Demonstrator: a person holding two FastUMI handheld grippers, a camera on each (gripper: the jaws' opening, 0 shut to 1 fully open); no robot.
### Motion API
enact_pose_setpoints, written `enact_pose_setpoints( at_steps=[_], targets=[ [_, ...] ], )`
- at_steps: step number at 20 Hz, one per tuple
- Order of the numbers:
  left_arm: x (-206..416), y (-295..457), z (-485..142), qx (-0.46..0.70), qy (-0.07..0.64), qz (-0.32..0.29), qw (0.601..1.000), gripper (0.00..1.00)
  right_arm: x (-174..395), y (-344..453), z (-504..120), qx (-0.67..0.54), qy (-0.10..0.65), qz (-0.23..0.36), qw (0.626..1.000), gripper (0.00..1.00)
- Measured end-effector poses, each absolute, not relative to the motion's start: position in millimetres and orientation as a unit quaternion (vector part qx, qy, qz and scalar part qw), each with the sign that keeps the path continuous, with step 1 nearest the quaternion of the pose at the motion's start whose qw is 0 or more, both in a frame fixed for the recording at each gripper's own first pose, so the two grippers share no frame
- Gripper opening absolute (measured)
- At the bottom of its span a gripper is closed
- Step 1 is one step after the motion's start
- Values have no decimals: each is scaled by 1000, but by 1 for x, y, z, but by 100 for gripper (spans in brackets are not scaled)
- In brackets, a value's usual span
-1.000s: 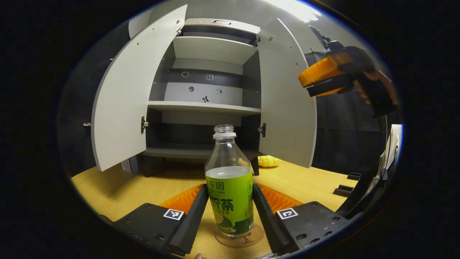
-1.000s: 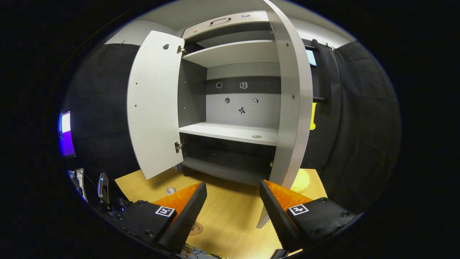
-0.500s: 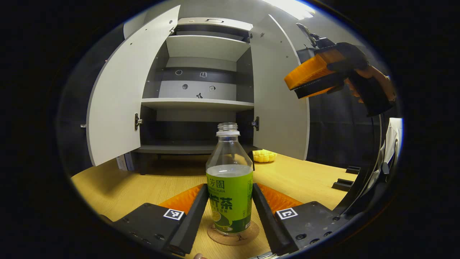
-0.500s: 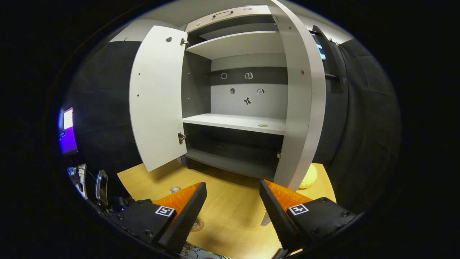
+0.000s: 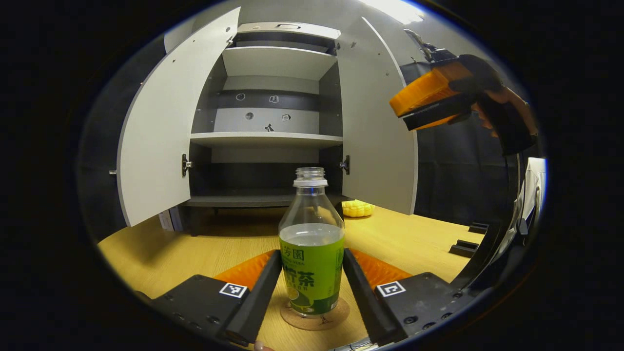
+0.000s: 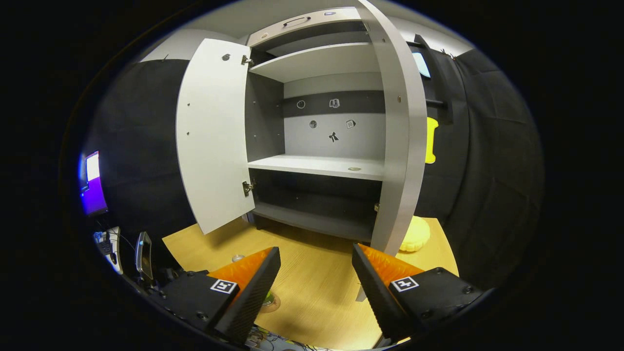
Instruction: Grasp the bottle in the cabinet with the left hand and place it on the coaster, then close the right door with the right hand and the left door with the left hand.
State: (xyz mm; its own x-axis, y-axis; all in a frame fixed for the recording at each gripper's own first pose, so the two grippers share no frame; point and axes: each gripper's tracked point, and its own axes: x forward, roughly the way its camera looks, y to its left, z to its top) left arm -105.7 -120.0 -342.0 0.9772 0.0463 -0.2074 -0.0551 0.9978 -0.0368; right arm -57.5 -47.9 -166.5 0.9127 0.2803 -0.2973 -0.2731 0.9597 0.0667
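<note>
In the left gripper view, the left door of the cabinet stands wide open, as does the right door. On the table in front, the bottle stands upright on the coaster, the left gripper closed against its green label on both sides. At upper right, the right gripper hovers beside the right door's edge, fingers parted, holding nothing
</note>
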Motion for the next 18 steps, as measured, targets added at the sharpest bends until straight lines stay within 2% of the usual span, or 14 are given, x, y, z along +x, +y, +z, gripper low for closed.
enact_pose_setpoints(
  at_steps=[4,12,18],
  targets=[
    [-103,-111,-338,-11,107,30,994,90,-60,-36,-165,12,154,148,977,98],
    [-86,-113,-288,0,90,-10,996,90,-56,-13,-138,24,129,148,980,98],
    [-59,-106,-204,14,45,-40,998,90,-62,-18,-100,35,95,115,988,99]
  ],
)
